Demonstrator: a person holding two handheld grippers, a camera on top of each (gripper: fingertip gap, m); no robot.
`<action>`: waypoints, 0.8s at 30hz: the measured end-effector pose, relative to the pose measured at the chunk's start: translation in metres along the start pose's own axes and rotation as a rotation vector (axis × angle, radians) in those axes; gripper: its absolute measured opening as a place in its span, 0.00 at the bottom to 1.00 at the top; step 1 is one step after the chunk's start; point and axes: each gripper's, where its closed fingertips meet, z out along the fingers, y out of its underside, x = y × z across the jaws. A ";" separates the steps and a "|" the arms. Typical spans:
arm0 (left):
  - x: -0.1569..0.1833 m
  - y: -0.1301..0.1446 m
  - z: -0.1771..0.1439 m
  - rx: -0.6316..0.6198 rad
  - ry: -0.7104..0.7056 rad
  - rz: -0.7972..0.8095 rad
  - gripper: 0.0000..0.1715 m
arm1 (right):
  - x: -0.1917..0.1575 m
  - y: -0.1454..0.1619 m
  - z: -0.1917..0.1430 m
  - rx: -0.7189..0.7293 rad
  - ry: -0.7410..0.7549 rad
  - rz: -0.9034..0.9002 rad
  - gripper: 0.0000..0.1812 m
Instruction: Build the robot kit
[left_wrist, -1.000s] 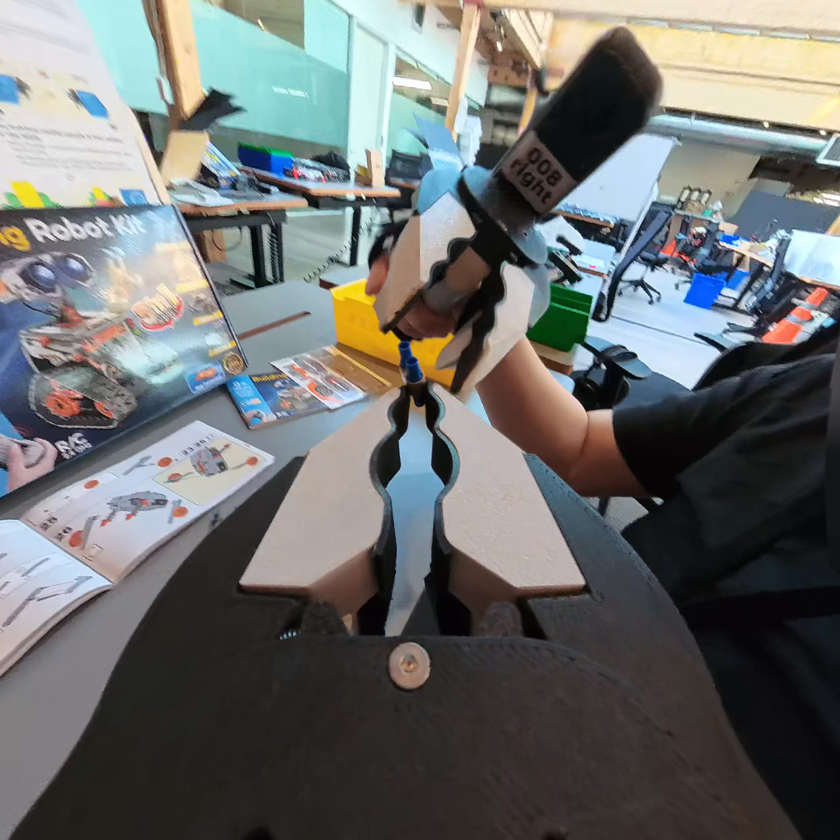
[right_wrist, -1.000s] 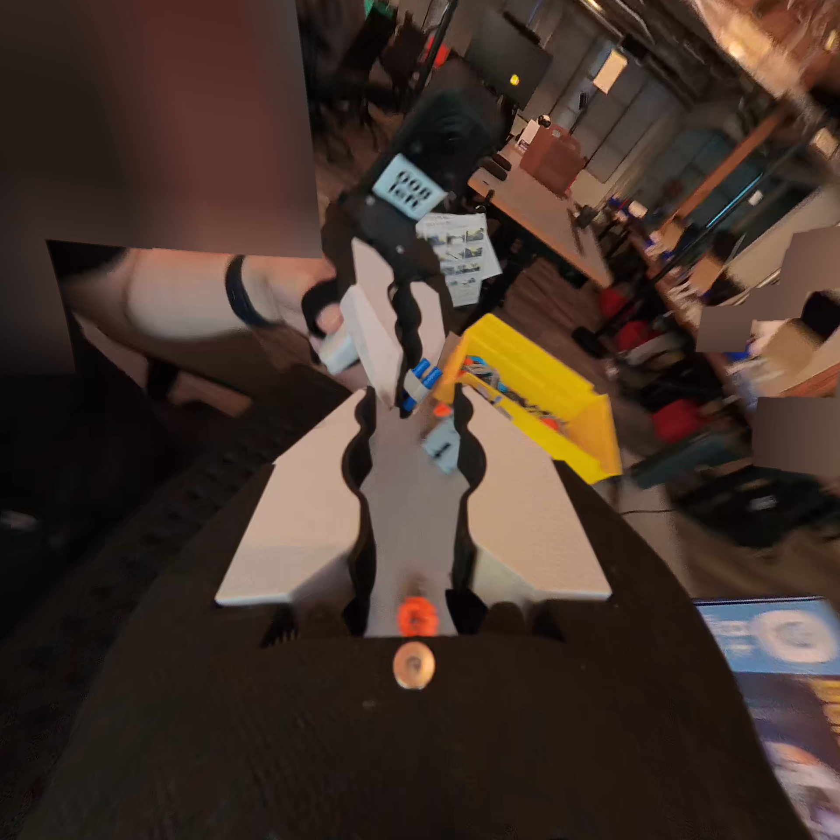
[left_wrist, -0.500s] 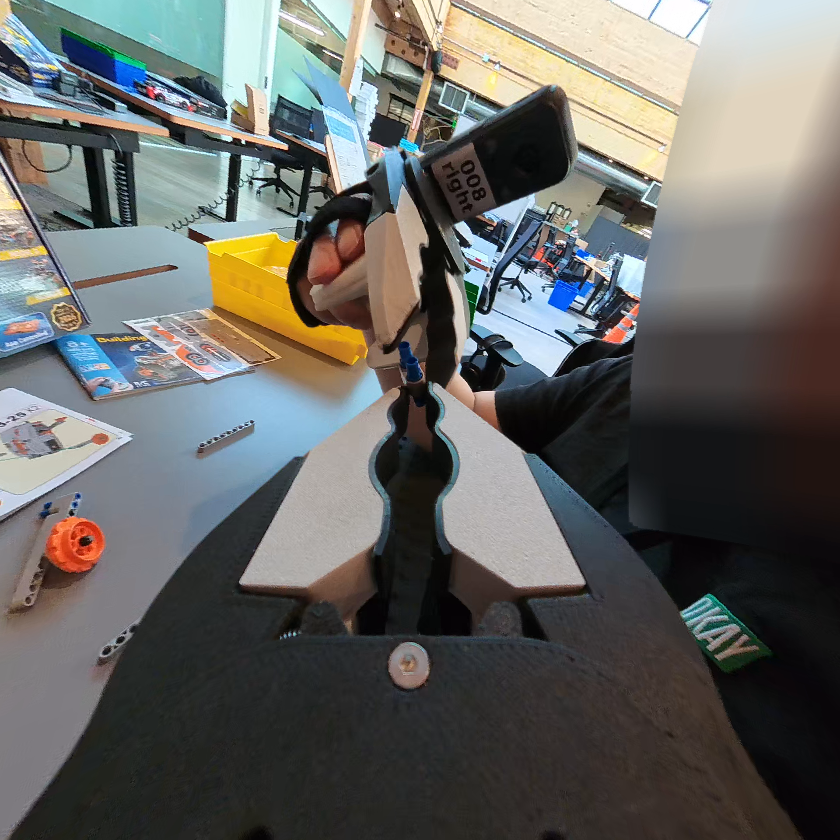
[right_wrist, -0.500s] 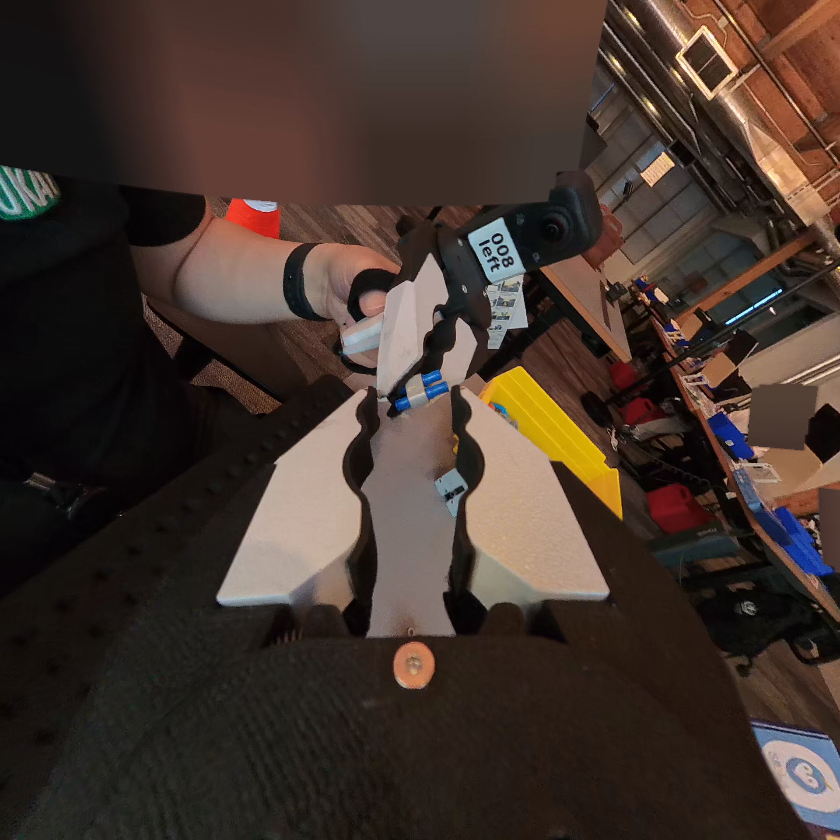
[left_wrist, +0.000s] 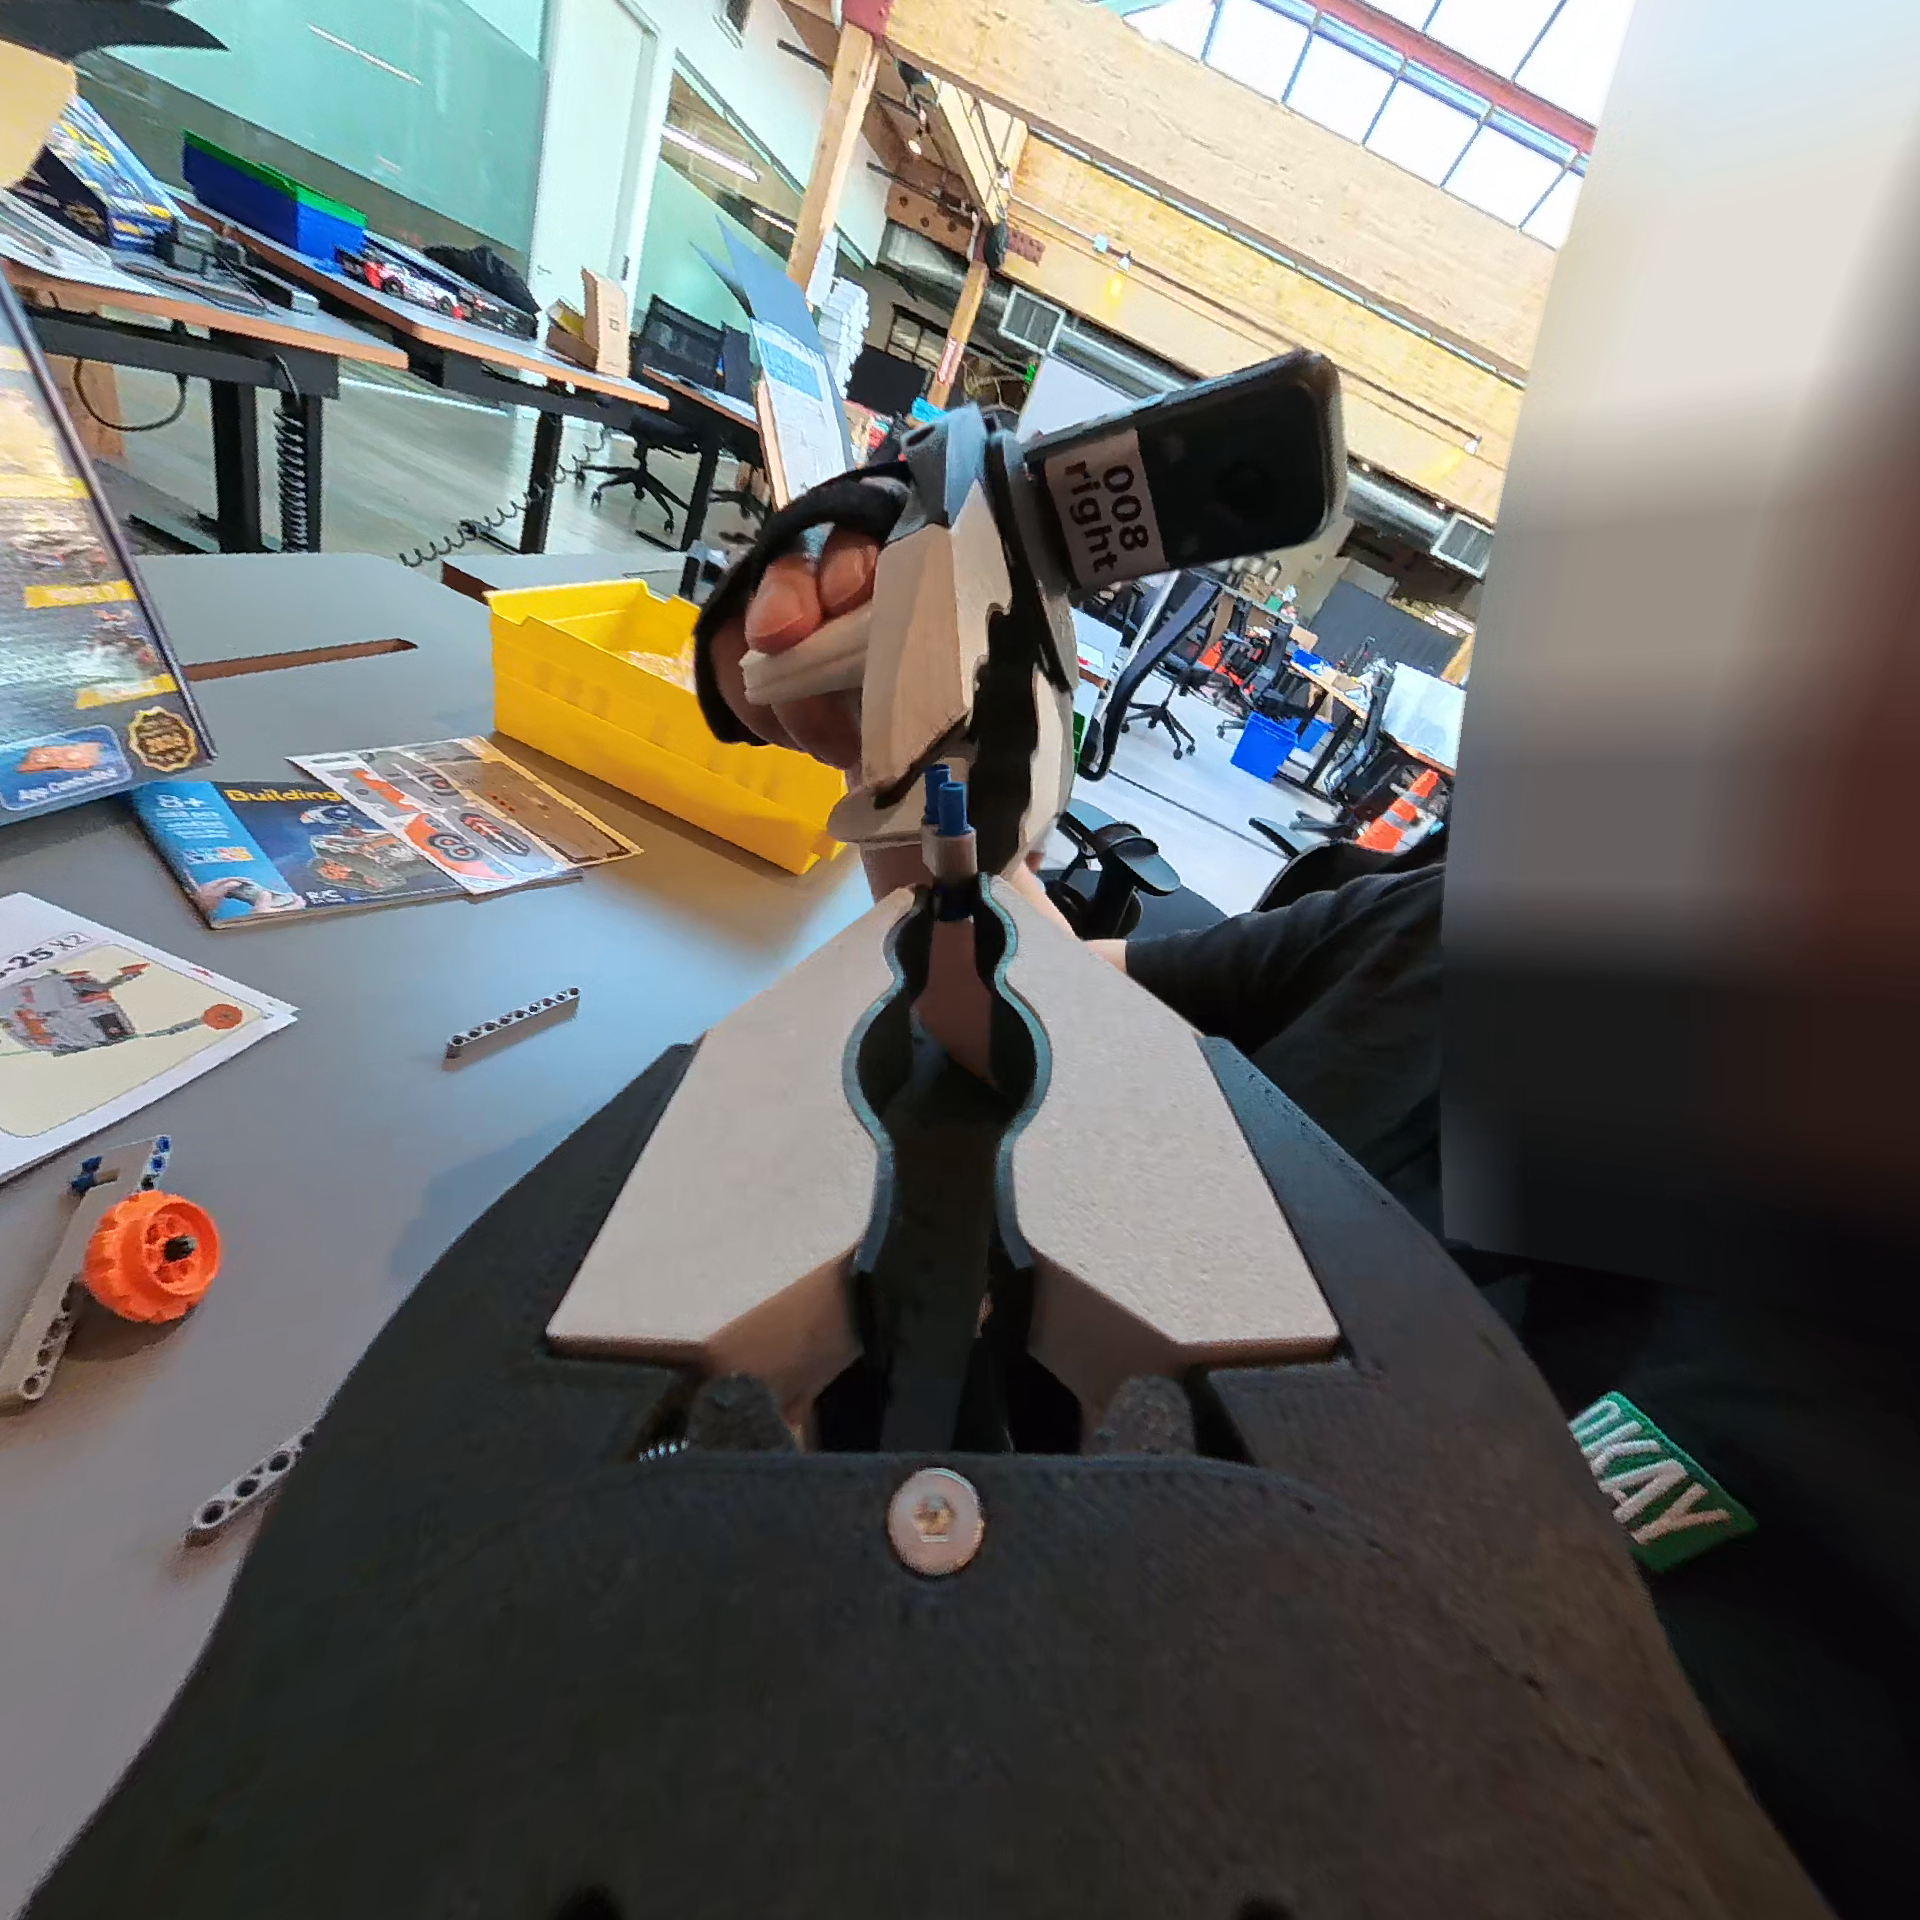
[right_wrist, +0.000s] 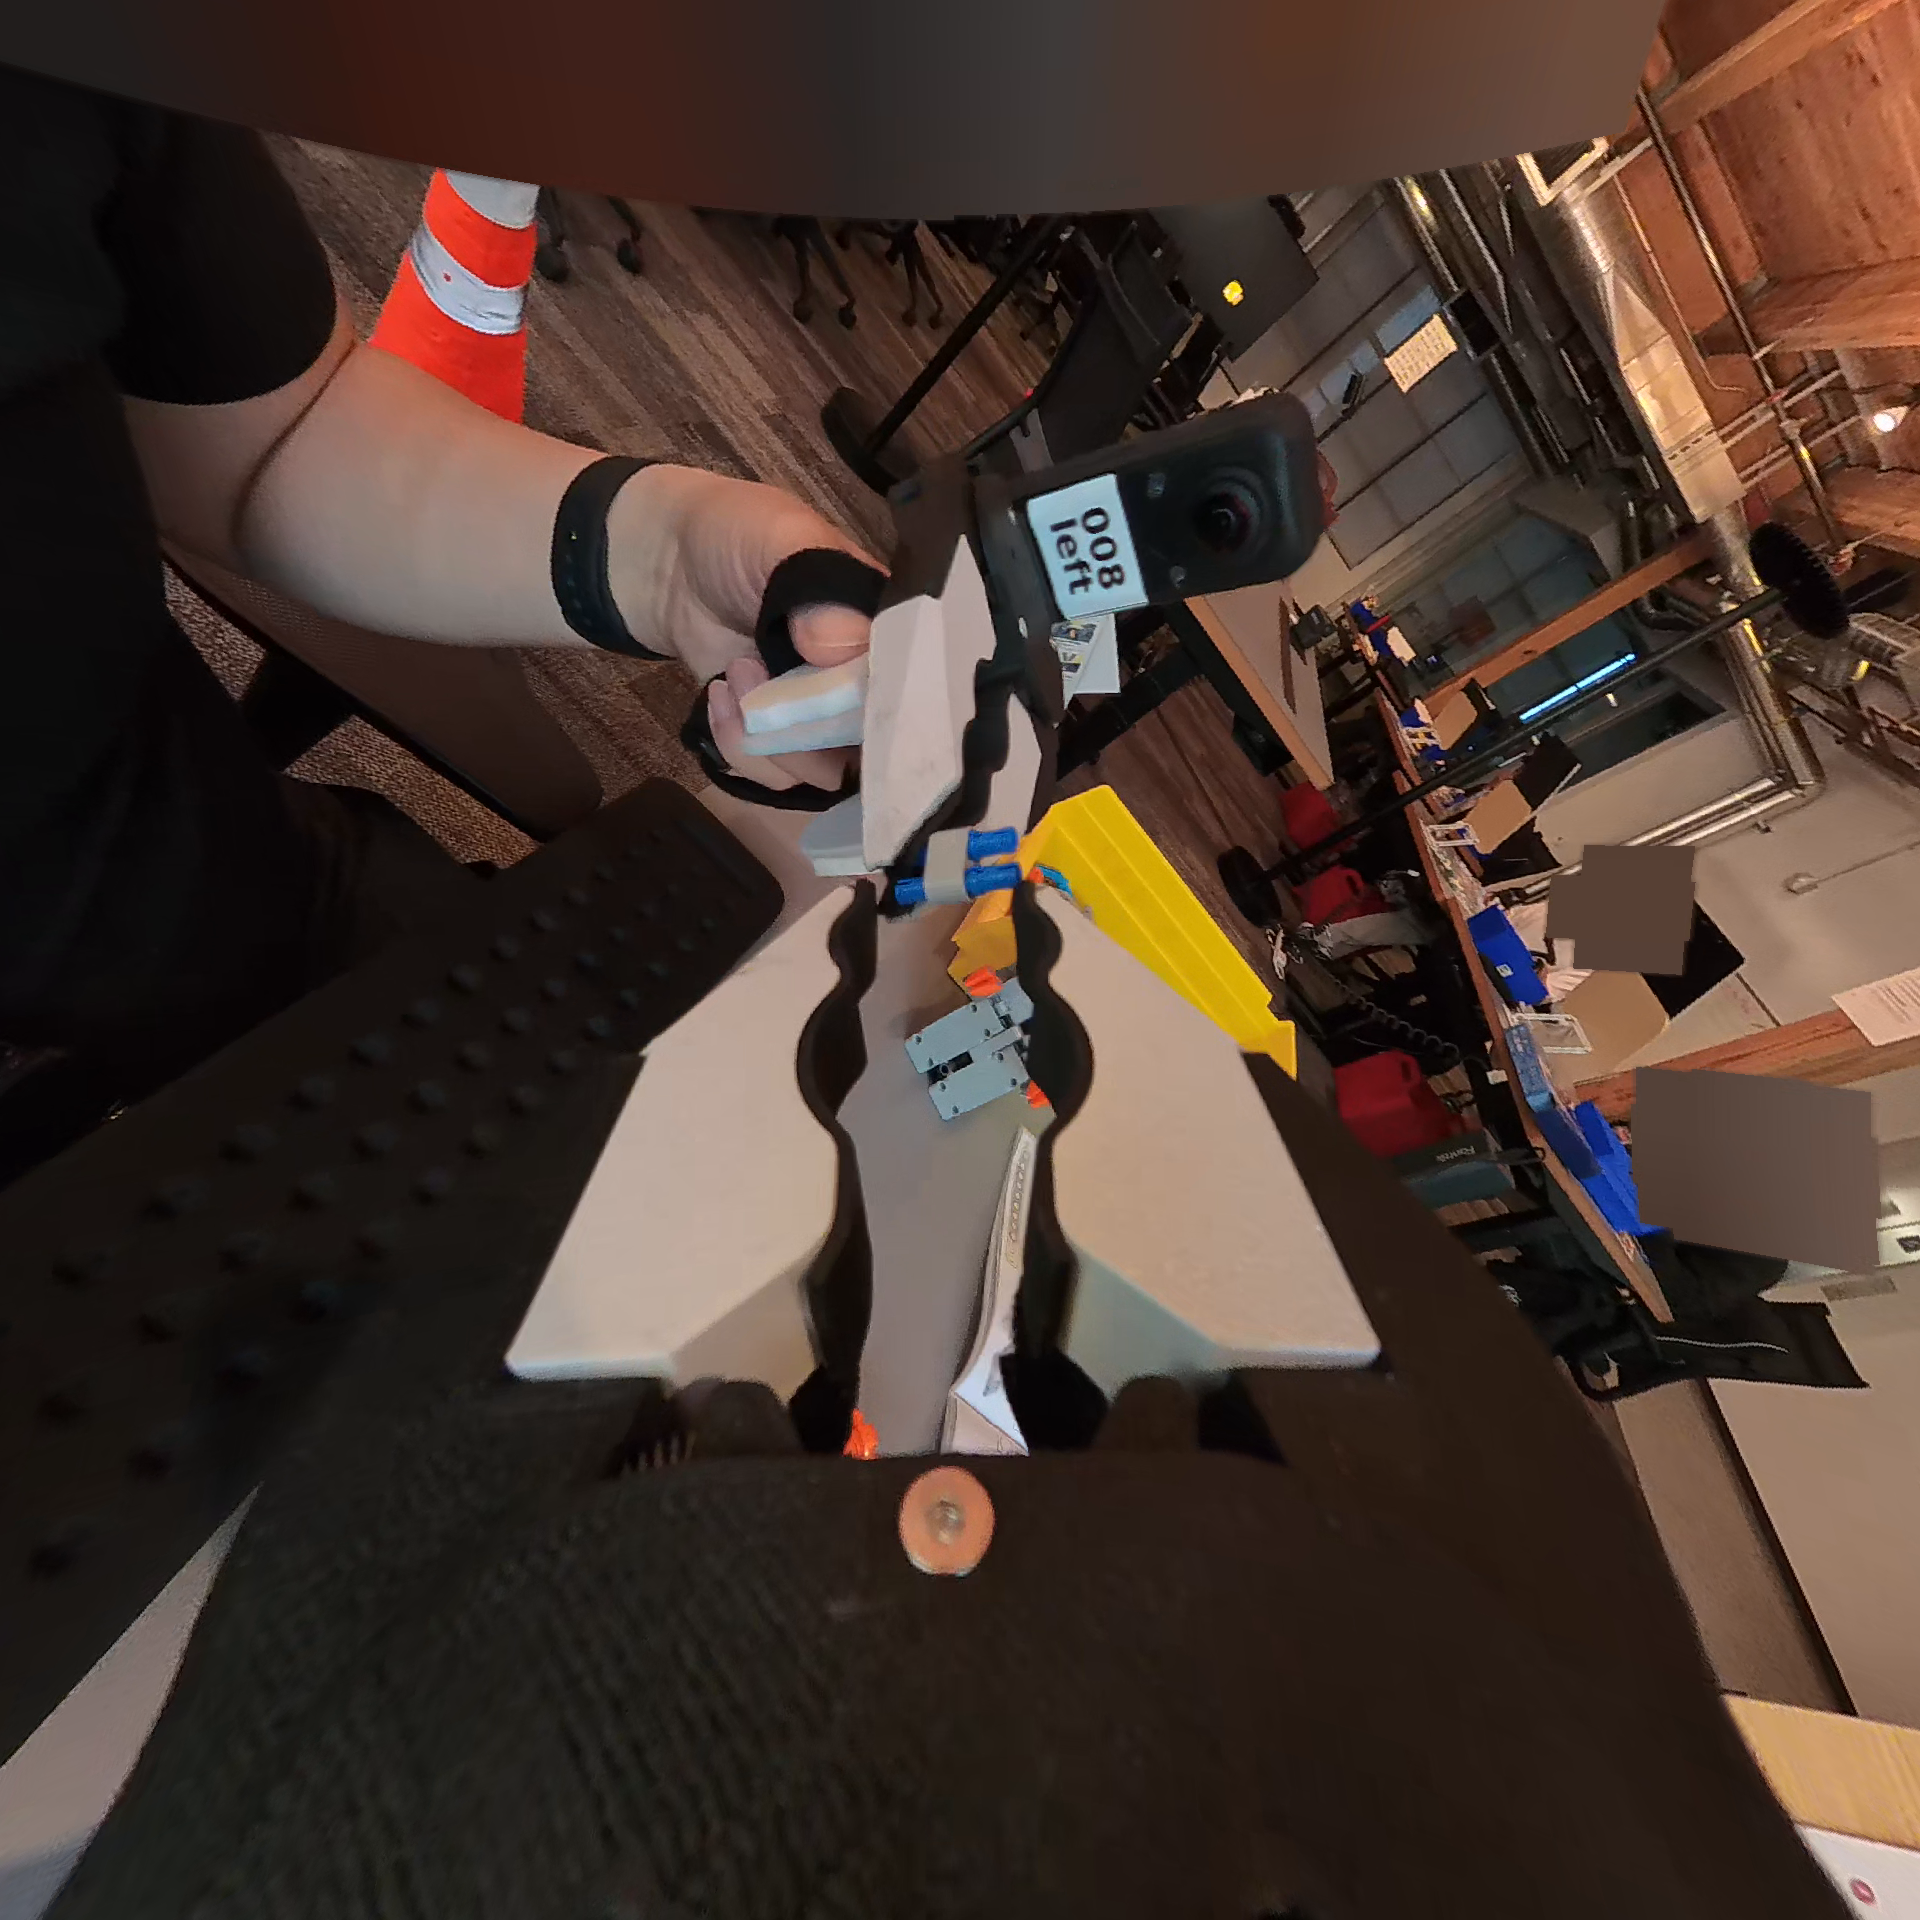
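Observation:
My left gripper (left_wrist: 953, 896) is shut on a small grey connector with blue pins (left_wrist: 943, 831) and holds it in the air above the grey table (left_wrist: 436, 1122). The right gripper (left_wrist: 906, 821) shows in front of it, tip to tip. In the right wrist view the left gripper (right_wrist: 902, 868) holds the same connector (right_wrist: 954, 871) level. My right gripper (right_wrist: 943, 902) is open, its jaws a narrow gap apart on either side of the lower blue pin. I cannot tell whether they touch it.
A yellow bin (left_wrist: 644, 717) stands at the table's far edge and also shows in the right wrist view (right_wrist: 1143, 914). On the table lie booklets (left_wrist: 312, 842), an instruction sheet (left_wrist: 94, 1029), a grey beam (left_wrist: 512, 1027), an orange wheel (left_wrist: 151, 1255) and a grey block assembly (right_wrist: 971, 1055). Left and right tips are no more than a few centimetres apart.
Both grippers have turned while staying tip to tip, so the left view swung away from the kit box. The right jaws have narrowed a little around the connector.

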 end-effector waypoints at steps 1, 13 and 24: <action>-0.002 -0.002 -0.002 0.015 -0.012 -0.001 0.03 | 0.002 -0.001 -0.002 0.004 0.009 0.001 0.13; -0.013 0.002 -0.008 -0.030 -0.098 -0.006 0.01 | 0.008 0.003 -0.006 0.017 0.009 0.091 0.15; -0.040 0.046 -0.005 -0.305 -0.240 -0.063 0.01 | -0.023 0.043 0.012 -0.319 -0.057 -0.206 0.15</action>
